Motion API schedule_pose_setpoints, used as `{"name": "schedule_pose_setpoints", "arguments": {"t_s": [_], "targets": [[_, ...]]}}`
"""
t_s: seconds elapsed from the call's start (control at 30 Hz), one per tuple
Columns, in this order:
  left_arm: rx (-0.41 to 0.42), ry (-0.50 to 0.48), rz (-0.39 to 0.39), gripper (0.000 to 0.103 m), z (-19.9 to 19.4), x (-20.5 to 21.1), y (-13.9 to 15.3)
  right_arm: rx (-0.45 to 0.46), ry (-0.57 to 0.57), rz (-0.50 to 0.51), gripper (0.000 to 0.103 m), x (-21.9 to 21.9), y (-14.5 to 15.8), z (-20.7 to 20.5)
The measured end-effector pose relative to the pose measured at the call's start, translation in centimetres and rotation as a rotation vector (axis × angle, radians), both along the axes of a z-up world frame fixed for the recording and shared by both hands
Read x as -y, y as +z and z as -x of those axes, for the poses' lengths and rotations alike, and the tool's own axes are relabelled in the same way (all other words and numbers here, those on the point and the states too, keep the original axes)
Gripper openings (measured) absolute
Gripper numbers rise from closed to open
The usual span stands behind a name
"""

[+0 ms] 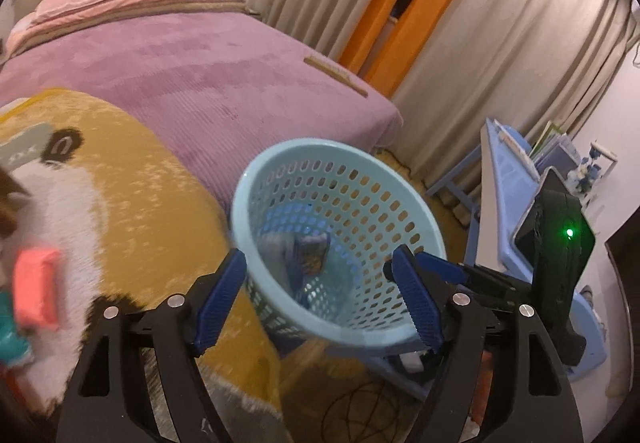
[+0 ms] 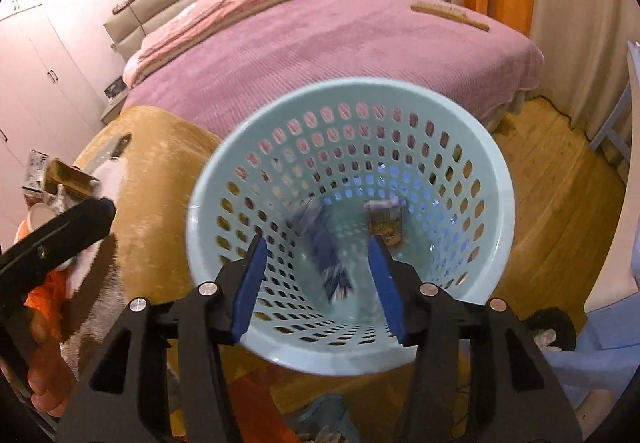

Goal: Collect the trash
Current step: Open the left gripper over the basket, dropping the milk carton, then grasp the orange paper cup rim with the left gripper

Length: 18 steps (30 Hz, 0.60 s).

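Observation:
A light blue perforated basket stands tilted beside the bed, mouth toward both cameras. My left gripper hovers open at its near rim, with nothing between the blue pads. My right gripper is also open, right above the basket's mouth. A blurred blue-and-white wrapper lies loose inside the basket between the fingers in view, untouched by the pads. Another crumpled wrapper rests on the basket bottom. The right gripper's black body shows at the right of the left wrist view.
A bed with a purple cover fills the back, with a wooden comb on it. A yellow plush blanket lies left of the basket. A blue stool and curtains stand at the right. The floor is wood.

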<state>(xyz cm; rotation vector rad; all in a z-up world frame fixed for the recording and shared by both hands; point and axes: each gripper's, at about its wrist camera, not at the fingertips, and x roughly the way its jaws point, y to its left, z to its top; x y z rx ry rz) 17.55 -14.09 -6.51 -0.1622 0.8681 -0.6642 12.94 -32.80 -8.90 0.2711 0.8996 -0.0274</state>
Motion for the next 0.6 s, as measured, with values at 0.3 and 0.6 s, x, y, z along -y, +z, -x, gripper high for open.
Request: {"name": "schedule_pose_setpoints", "arguments": {"t_s": [0.3, 0.6], "targets": [[0.092, 0.109, 0.01, 0.074, 3.7, -5.9, 3.4, 0.122, 0.094, -0.002, 0.053, -5.3, 4.0, 1.2], [0.134, 0.34, 0.001, 0.074, 6.3, -15.3, 5.3, 0.218, 0.254, -0.006, 0.057, -13.2, 6.9, 0.9]]}}
